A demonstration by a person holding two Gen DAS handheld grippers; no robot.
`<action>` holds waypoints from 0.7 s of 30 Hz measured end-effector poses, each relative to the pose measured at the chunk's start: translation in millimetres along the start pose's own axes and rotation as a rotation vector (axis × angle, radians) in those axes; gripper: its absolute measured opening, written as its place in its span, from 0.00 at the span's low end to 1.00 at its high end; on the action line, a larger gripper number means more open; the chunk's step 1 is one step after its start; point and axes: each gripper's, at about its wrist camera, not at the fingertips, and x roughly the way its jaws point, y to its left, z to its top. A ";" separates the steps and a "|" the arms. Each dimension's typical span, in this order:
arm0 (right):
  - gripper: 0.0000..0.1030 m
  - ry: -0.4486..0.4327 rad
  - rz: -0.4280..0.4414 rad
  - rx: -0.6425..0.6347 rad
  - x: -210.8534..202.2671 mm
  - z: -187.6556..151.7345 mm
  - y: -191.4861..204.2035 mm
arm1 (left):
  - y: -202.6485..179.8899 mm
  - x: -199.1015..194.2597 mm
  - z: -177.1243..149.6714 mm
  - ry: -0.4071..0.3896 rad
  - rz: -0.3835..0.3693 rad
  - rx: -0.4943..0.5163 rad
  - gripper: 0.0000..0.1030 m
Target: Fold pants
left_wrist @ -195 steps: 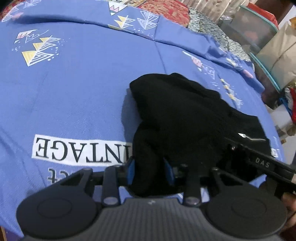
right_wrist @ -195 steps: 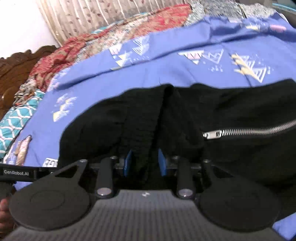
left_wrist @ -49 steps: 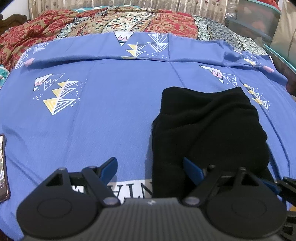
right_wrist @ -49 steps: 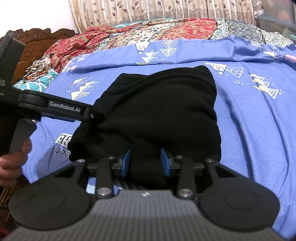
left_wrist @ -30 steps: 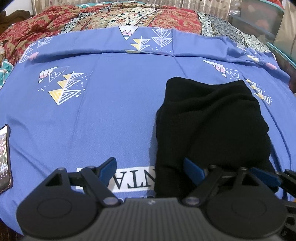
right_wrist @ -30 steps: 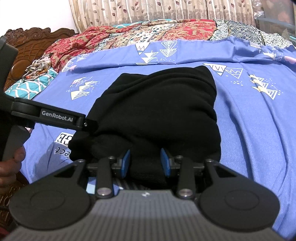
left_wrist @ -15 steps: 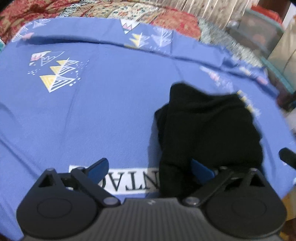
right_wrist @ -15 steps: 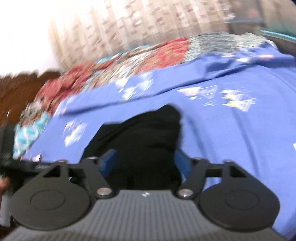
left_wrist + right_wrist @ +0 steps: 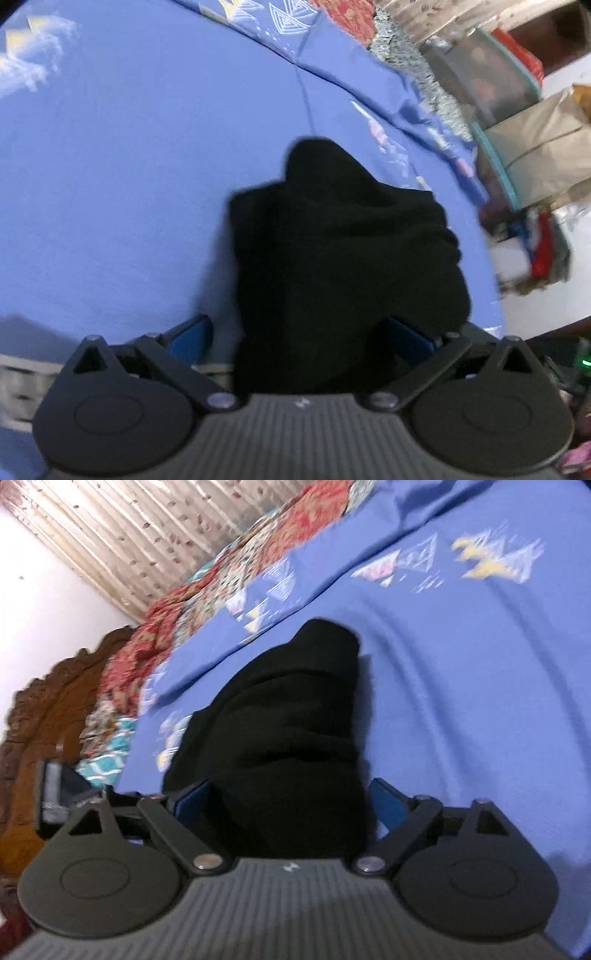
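Observation:
The black pants (image 9: 343, 254) lie folded in a thick bundle on the blue printed bedsheet (image 9: 110, 155). My left gripper (image 9: 301, 338) is open, its blue pads (image 9: 192, 334) spread on either side of the bundle's near end. The same bundle shows in the right wrist view (image 9: 291, 731). My right gripper (image 9: 291, 801) is open too, its blue pads (image 9: 386, 801) wide apart around the near end of the pants. Neither gripper grips the cloth.
A red patterned quilt (image 9: 229, 587) and a carved wooden headboard (image 9: 48, 709) lie at the bed's far side. Storage boxes and a brown paper bag (image 9: 532, 147) stand beyond the bed's right edge. A curtain (image 9: 140, 528) hangs behind.
The right gripper has let go of the pants and opened wide. Both grippers have tilted and shifted, and both views are blurred by motion. The folded bundle stays on the sheet.

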 end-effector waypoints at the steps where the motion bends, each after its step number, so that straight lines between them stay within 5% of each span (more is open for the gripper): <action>1: 0.93 0.033 0.031 0.030 9.5 3.5 -4.6 | -3.9 5.6 -1.4 -0.005 -0.015 0.014 0.99; 2: 0.93 0.071 0.059 0.060 20.6 6.5 -7.5 | -8.6 9.8 -2.0 -0.004 -0.031 0.030 0.96; 4: 0.80 0.104 0.054 0.057 34.5 15.2 1.6 | -17.9 12.2 1.2 -0.009 -0.056 0.036 0.75; 6: 0.70 0.102 0.117 0.040 34.5 30.8 12.6 | -22.7 2.0 11.2 -0.032 -0.105 0.044 0.72; 10: 0.68 0.015 0.211 -0.132 31.9 69.8 56.5 | -41.1 -27.9 48.1 -0.154 -0.131 0.122 0.72; 16: 0.69 -0.132 0.249 -0.220 74.2 136.9 70.5 | -56.8 -24.9 124.8 -0.288 -0.014 0.194 0.78; 21: 0.69 -0.073 0.111 -0.137 135.9 161.3 29.9 | -35.0 35.1 162.4 -0.221 0.174 0.149 0.77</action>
